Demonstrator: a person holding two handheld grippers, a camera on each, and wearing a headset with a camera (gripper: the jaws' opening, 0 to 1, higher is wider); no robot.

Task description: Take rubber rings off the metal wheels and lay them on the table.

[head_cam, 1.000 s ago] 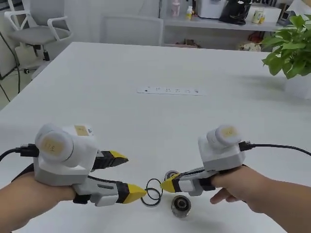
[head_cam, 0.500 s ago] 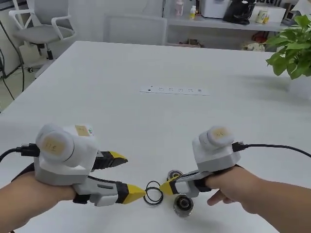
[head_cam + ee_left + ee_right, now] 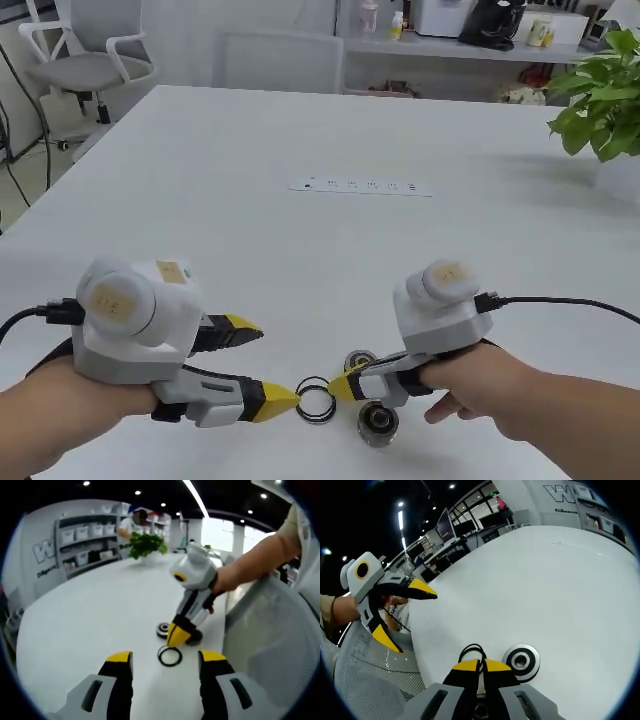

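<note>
Yellow-tipped, the left tool [image 3: 267, 363] hangs wide open and empty over the desk [image 3: 300, 250]. Black rubber rings [image 3: 316, 400] (two, overlapping) lie flat between both tools' tips. The right tool [image 3: 338, 386], jaws pressed together, touches them, with metal wheels [image 3: 377, 420] just beside it.

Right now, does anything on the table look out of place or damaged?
Nothing stands out. The black rubber rings lie flat and overlapping on the table between the tips of the left gripper and right gripper, and two metal wheels sit by the right gripper. No spill or damage visible.
</note>
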